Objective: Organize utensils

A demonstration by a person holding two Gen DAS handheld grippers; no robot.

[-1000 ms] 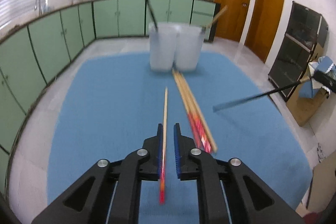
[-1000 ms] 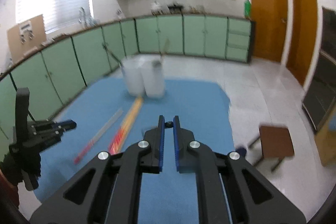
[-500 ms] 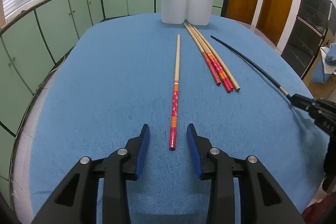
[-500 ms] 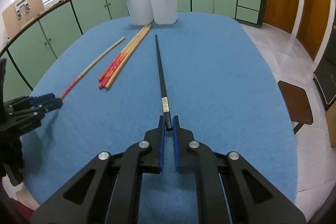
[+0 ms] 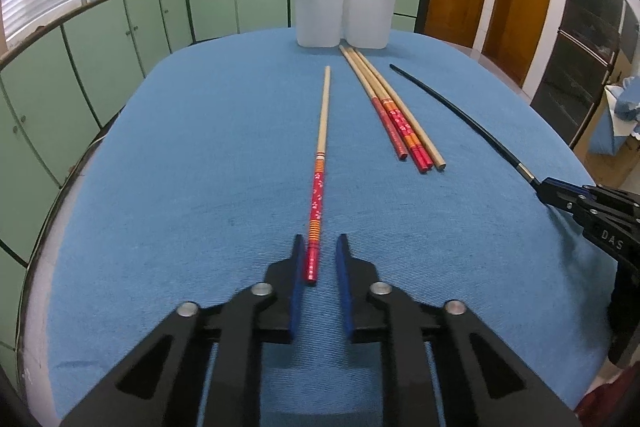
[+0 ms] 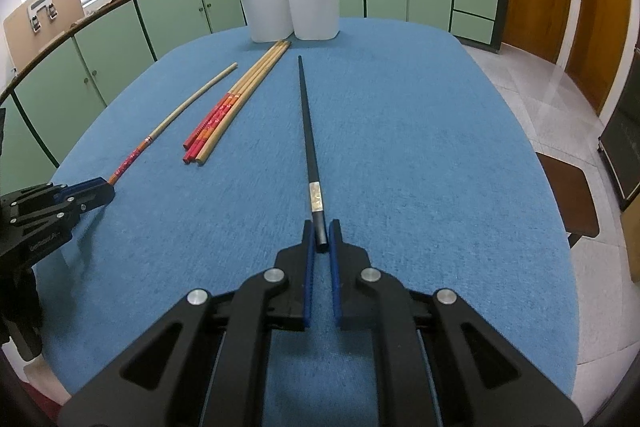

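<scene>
A red-and-bamboo chopstick (image 5: 320, 155) lies on the blue tablecloth (image 5: 192, 155). Its red end sits between the fingers of my left gripper (image 5: 319, 247). The jaws are closing, and a gap still shows on the right side. My right gripper (image 6: 320, 233) is shut on the butt of a black chopstick (image 6: 308, 131) that rests on the cloth. Three more bamboo chopsticks (image 5: 394, 115) lie bundled between the two. At the far end stands a white two-cup holder (image 5: 342, 15) with a black stick and a wooden-handled spoon in it.
The table's rounded edge runs close on both sides. A brown stool (image 6: 572, 195) stands to its right. Green cabinets (image 5: 100, 39) curve around the left and back. Each wrist view shows the other gripper at its side edge.
Both grippers came down from the air and laid their chopsticks on the cloth. The left jaws opened wide half a second ago and have since narrowed around the red end. The right stayed shut.
</scene>
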